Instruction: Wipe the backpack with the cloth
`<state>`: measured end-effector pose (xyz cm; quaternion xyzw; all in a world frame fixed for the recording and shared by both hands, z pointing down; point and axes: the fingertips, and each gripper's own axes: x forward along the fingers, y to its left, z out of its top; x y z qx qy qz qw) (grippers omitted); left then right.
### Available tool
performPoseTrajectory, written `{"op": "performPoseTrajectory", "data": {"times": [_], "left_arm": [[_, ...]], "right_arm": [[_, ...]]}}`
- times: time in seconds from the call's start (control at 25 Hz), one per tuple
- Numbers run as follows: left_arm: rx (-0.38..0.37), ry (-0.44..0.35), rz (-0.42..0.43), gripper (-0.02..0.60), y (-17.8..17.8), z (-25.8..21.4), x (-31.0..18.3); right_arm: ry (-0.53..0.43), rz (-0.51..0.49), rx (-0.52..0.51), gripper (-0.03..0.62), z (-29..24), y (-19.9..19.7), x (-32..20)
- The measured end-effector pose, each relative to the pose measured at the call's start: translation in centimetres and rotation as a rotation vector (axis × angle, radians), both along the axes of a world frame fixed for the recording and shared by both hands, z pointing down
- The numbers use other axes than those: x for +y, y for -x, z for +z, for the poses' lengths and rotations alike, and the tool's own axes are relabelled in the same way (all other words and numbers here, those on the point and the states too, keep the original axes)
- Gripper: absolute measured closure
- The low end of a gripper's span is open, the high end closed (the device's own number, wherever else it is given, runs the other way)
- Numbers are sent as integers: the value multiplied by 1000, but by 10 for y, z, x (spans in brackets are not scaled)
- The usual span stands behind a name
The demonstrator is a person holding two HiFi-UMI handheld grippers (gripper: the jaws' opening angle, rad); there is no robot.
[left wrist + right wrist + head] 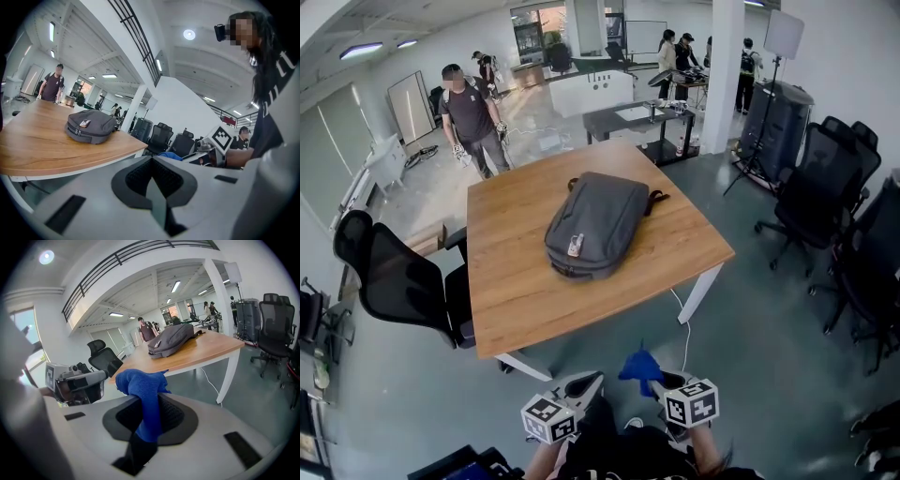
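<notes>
Backpack [598, 225] flat on table [514, 274] | right tongs [146, 405] clamp blue cloth [139, 386] | left tongs [152, 165] closed, empty

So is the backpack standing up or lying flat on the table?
Lying flat: the backpack rests broad side down on the wooden table.
</notes>
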<state>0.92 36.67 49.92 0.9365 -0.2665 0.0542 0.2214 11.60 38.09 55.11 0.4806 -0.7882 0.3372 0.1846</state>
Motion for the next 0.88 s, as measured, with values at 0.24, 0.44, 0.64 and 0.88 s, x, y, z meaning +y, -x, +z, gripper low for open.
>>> {"op": "performPoseTrajectory", "data": {"times": [0.24, 0.44, 0.64, 0.88], "left_arm": [[-5, 7, 10, 583, 0, 4, 5], [-8, 8, 5, 583, 2, 4, 7], [-10, 9, -10, 583, 6, 5, 10], [-11, 7, -17, 583, 5, 5, 10]], "right_arm": [[10, 4, 3, 516, 4, 0, 6], [18, 2, 2, 516, 7, 1, 9], [20, -10, 2, 516, 8, 4, 10], [21, -18, 4, 516, 9, 2, 10]]}}
